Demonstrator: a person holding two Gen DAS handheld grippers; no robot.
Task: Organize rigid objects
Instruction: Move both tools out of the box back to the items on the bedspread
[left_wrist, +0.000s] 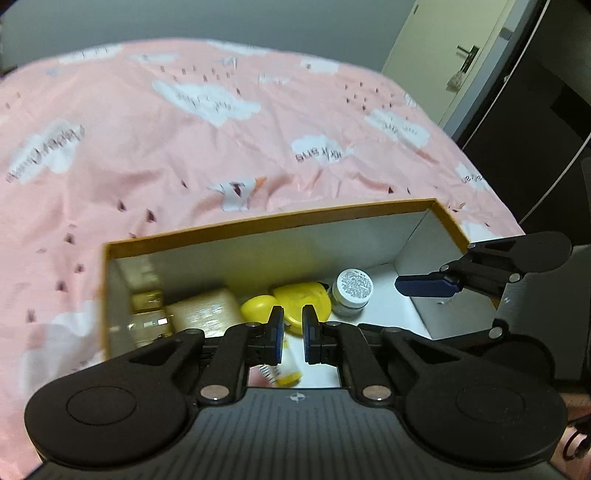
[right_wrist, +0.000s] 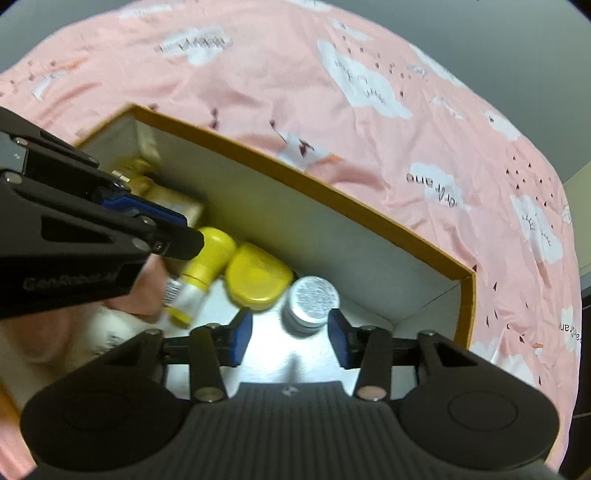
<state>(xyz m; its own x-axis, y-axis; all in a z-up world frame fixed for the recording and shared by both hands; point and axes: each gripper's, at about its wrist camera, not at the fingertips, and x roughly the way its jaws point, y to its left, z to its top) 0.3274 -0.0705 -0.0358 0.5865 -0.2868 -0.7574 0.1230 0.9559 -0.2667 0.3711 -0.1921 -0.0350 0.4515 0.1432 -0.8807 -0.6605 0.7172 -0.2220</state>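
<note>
An open cardboard box (left_wrist: 258, 225) with an orange rim (right_wrist: 332, 192) and white inside sits on the pink bed. In it lie a yellow-capped bottle (right_wrist: 207, 266), a yellow case (right_wrist: 258, 277), a small white jar with a printed lid (left_wrist: 352, 290) (right_wrist: 312, 301), and gold boxes (left_wrist: 203, 310) at the left end. My left gripper (left_wrist: 293, 332) hangs over the box, jaws a narrow gap apart, nothing clearly between them; the bottle lies below. My right gripper (right_wrist: 290, 338) is open, its pads on either side of the jar, not touching it.
The pink cloud-print bedspread (left_wrist: 184, 129) surrounds the box. A door (left_wrist: 461, 55) and a dark cabinet (left_wrist: 535, 129) stand at the right. Each gripper shows in the other's view: the right (left_wrist: 424, 286), the left (right_wrist: 177, 229).
</note>
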